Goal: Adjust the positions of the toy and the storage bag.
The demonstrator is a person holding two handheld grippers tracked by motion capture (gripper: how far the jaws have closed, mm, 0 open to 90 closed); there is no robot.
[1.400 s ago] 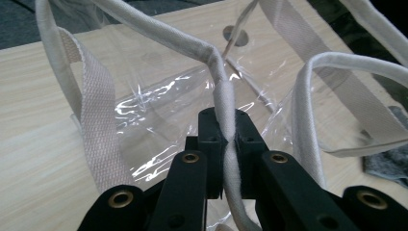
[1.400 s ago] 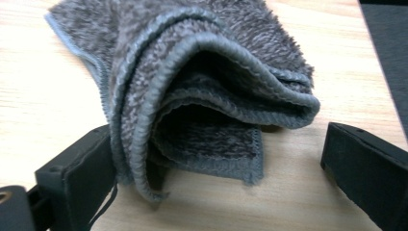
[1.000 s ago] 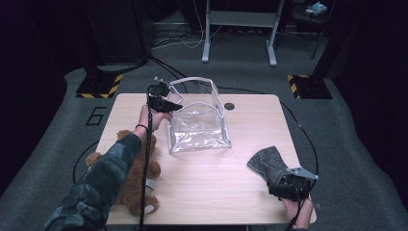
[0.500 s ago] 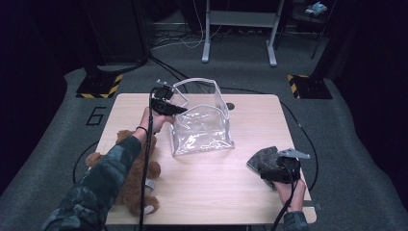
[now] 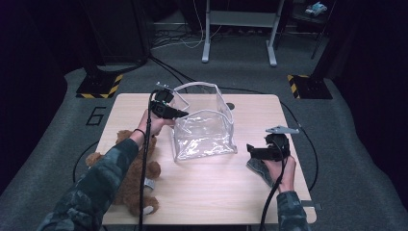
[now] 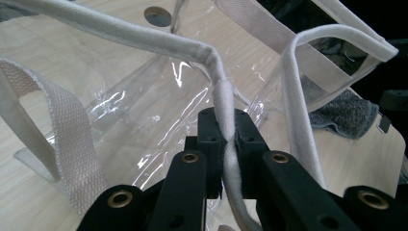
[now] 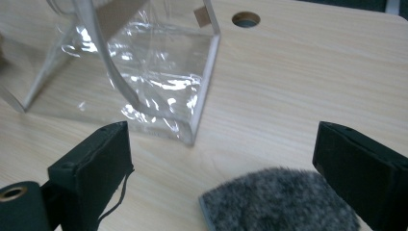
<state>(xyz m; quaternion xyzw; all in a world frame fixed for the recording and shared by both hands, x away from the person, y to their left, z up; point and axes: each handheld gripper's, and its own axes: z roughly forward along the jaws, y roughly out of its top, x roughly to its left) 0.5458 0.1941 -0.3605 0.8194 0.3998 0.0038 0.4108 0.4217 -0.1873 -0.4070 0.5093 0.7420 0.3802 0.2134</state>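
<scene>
Left gripper [image 5: 182, 114]: it is clamping the white rim of the clear bag [image 5: 204, 130]; in the left gripper view the two black jaws are pressing on the white piping from both sides, and the piping is running straight up between them.
Left jaws, motion: they have just been opening a very little, but the rim is sitting pinched between the pads.
Clear bag: it is standing upright in the middle of the table [image 5: 216, 192], with its mouth open to the top; the left gripper is holding its rim at the left near corner.
Right gripper [image 5: 251, 150]: its jaws are standing wide apart, with nothing pressed between them; it is hovering to the right of the bag, apart from it.
Grey cloth [image 7: 281, 202]: it is lying flat on the table under the right gripper; in the right gripper view it is showing low between the two open jaws, touching neither of them.
Teddy bear [image 5: 126, 187]: it is lying on the left near part of the table, under the person's left sleeve.
</scene>
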